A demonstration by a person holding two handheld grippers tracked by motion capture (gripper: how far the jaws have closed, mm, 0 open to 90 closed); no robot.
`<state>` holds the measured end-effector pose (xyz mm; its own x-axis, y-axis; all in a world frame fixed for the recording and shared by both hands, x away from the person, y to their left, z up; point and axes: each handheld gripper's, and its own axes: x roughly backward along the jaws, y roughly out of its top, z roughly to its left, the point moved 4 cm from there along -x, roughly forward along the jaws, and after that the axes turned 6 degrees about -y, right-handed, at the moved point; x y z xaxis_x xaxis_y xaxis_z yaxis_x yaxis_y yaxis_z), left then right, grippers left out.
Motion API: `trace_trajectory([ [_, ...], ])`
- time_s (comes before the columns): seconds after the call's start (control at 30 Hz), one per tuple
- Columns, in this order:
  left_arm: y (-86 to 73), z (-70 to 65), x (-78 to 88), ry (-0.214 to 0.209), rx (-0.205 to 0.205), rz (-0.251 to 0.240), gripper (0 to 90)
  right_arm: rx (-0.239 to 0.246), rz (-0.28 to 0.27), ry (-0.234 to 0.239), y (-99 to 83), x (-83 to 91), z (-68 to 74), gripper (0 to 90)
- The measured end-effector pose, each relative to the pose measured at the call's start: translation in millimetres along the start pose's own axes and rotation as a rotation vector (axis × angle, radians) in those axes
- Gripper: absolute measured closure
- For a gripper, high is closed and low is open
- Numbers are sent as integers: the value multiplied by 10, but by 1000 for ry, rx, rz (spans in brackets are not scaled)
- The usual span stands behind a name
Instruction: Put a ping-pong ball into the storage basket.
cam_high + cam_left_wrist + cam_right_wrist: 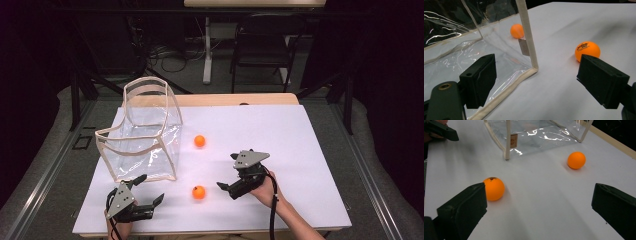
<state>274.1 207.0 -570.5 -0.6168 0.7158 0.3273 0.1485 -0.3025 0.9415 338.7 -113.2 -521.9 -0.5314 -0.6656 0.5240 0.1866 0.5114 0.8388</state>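
Near orange ping-pong ball, printed with small dark lettering too fine to read, lying on white table sheet between right gripper and left gripper; both sets of jaws wide apart, holding nothing. Second orange ball farther back, just beside clear plastic bag with small tan label.

White-topped table with a wooden far edge. Resting on it: a clear bag at left, one orange ball just beside it, another orange ball nearer the front.
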Motion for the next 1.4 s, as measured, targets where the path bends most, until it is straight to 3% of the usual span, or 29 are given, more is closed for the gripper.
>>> trace_trajectory([
  [0.47,7,5,-15,-9,-8,0,157,15,32,48,97,-243,132,0],
  [1.4,27,0,-71,-31,-16,-5,157,30,57,112,92,-447,393,0],
])
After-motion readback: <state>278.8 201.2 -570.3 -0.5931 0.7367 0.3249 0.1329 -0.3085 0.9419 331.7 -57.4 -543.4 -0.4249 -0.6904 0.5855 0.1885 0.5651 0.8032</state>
